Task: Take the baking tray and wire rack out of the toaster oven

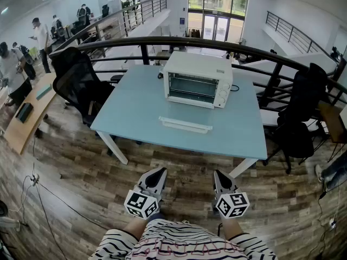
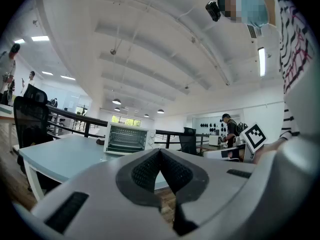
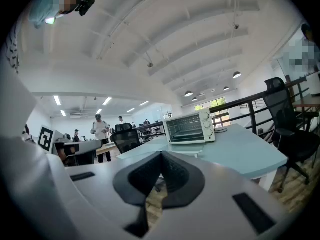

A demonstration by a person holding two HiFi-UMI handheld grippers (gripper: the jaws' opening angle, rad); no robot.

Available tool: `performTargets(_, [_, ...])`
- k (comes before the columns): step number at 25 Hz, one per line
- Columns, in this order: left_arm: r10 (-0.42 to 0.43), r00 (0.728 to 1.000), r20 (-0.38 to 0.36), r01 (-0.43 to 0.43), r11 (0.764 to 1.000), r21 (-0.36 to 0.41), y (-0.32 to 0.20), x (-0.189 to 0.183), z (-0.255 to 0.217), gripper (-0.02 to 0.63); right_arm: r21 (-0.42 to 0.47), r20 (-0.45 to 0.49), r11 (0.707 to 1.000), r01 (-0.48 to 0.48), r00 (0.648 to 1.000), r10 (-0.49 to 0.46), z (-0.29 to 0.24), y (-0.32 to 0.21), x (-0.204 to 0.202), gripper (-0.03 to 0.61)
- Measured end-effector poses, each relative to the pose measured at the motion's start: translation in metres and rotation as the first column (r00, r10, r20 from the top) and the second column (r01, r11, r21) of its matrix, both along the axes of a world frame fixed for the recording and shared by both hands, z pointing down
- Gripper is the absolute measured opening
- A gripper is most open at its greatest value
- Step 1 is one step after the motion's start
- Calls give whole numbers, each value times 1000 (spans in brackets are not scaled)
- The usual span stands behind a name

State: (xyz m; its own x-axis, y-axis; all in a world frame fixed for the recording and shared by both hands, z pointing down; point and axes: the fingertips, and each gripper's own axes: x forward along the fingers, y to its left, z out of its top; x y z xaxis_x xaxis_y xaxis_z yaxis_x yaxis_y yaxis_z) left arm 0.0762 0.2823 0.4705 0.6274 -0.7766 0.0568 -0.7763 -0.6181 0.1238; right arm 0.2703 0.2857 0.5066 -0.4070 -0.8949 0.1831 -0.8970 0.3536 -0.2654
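A white toaster oven stands at the far side of a light blue table. Its glass door lies folded down flat in front of it. Thin bars show inside the oven, but I cannot tell the tray from the wire rack. The oven also shows small in the left gripper view. My left gripper and right gripper hang side by side over the wooden floor, short of the table's near edge. Both are shut and hold nothing.
Black office chairs stand at the table's left and right. A dark curved railing runs behind the table. A wooden desk and several people are at the far left. A cable lies on the floor.
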Motion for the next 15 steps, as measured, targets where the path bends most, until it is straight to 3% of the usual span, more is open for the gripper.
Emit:
performTargets(9, [17, 999, -28, -17, 1000, -10, -38, -6, 11, 23, 19, 24, 999, -34, 999, 33, 0, -35, -3, 27])
performTargets(15, [82, 995, -54, -84, 996, -43, -100, -22, 17, 25, 31, 108, 991, -132, 986, 128, -6, -88, -17, 29])
